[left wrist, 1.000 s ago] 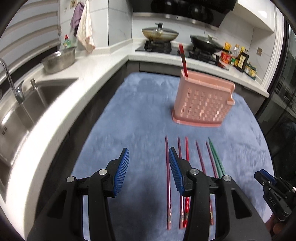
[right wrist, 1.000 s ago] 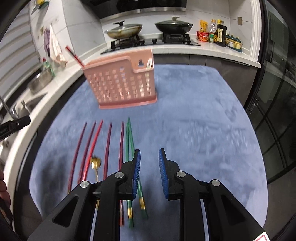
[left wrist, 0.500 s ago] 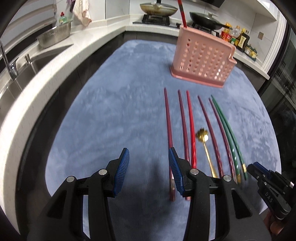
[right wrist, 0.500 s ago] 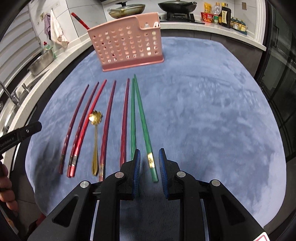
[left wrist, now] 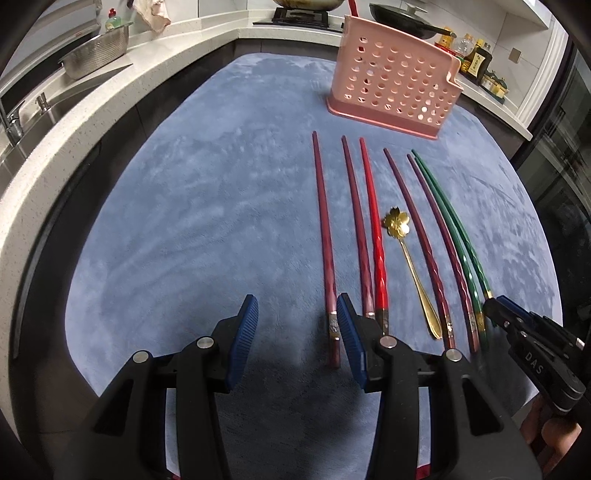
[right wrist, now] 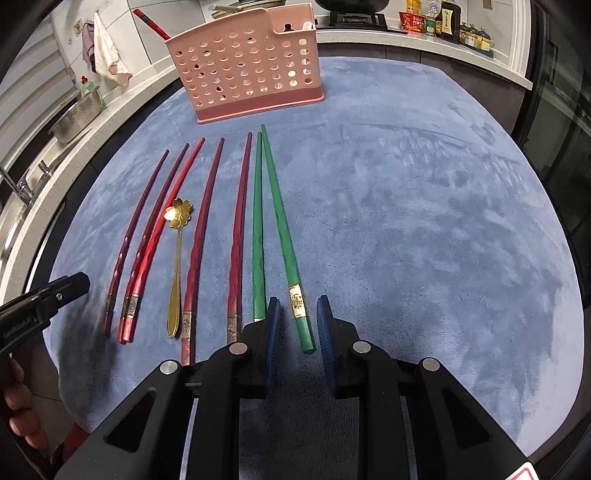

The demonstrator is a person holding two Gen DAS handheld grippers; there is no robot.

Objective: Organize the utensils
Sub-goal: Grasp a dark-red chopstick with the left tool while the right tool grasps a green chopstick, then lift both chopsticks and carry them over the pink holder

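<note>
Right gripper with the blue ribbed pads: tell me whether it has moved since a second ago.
Yes. The right gripper has come down toward the blue mat; the green chopstick end now lies between its open jaws.

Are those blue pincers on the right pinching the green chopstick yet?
Apart. The right wrist view shows the green chopstick lying between the right gripper's open jaws, blue mat visible on both sides.

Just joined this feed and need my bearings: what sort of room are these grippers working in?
A home kitchen, most likely. A pale countertop wraps round, with a sink tap at the left, a lidded wok on the stove and sauce bottles behind. Chopsticks and a pink utensil holder sit on a blue mat.
</note>
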